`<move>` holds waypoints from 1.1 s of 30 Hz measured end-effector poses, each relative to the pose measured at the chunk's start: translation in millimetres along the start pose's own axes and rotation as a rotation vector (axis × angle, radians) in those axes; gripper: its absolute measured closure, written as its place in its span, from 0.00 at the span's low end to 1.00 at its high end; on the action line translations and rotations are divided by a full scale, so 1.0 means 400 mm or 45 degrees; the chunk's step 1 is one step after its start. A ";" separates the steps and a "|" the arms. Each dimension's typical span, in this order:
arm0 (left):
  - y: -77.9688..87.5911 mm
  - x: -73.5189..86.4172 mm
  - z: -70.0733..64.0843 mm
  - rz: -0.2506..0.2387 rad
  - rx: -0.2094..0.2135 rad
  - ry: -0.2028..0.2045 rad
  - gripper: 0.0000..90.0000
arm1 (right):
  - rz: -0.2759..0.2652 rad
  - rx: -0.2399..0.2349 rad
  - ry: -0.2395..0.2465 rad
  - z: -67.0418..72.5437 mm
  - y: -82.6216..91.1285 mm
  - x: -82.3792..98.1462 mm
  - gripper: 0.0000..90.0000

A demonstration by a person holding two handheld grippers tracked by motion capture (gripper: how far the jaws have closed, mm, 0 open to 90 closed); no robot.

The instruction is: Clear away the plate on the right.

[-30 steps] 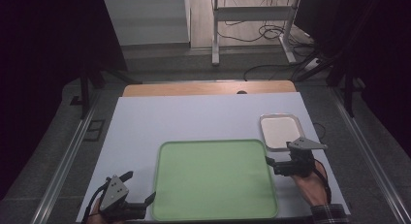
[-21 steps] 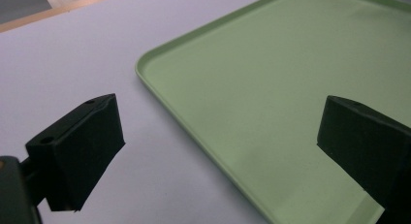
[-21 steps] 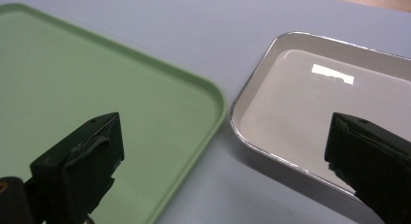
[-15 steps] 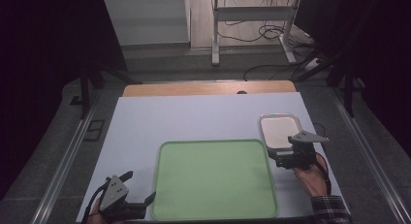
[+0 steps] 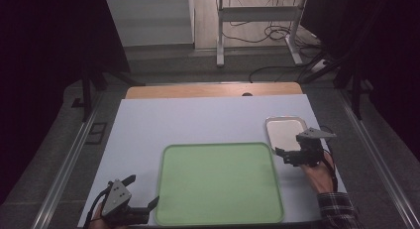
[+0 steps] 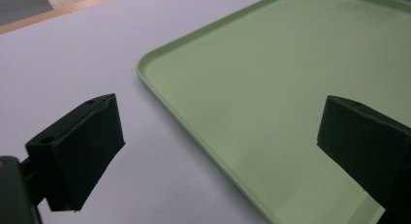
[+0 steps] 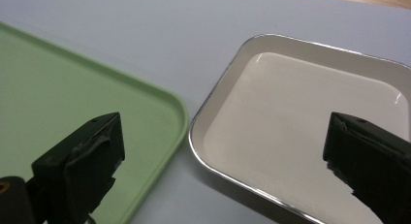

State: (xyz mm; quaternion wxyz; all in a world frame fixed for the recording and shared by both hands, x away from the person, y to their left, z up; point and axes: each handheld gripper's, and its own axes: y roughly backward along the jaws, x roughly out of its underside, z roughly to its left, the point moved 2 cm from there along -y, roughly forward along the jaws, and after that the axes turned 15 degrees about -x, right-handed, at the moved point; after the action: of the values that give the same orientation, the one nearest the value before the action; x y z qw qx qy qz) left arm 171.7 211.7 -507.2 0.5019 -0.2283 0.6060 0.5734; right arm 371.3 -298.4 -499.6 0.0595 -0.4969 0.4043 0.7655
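Observation:
A large empty green tray (image 5: 218, 184) lies on the pale table top near the front edge. To its right, a little farther back, sits a small white tray with a shiny metal rim (image 5: 285, 131), also empty. My right gripper (image 5: 284, 157) hovers open at the white tray's near edge. In the right gripper view its jaws (image 7: 223, 136) span the gap between the green tray's corner (image 7: 72, 88) and the white tray (image 7: 300, 122). My left gripper (image 5: 142, 191) is open at the green tray's near-left corner, and its jaws (image 6: 223, 127) straddle the green tray's rim (image 6: 291, 64).
The pale table top (image 5: 198, 120) stretches back to a wooden strip (image 5: 213, 90). Beyond it are a grey floor, a metal stand's legs (image 5: 257, 35) and cables. Metal rails run along both sides of the table.
My right gripper has moved a little away from the person, toward the white tray. The left gripper and both trays have stayed where they were.

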 end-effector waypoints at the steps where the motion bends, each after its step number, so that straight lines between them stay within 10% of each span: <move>1: 0.000 0.000 0.000 0.000 0.000 0.000 0.03 | 0.000 0.000 0.000 0.000 0.000 0.000 0.01; 19: 0.018 0.009 0.015 -0.092 -0.025 0.097 0.03 | 0.010 0.064 -0.068 -0.062 -0.007 -0.022 0.02; 33: 0.019 0.008 0.008 -0.100 -0.033 0.058 0.03 | 0.039 0.145 -0.127 -0.124 -0.026 -0.033 0.00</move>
State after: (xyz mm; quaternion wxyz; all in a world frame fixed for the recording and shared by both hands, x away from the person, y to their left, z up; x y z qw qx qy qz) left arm 165.0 217.3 -505.9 0.5070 -0.2716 0.6003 0.5557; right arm 418.4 -320.9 -503.5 0.0959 -0.4477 0.4513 0.7660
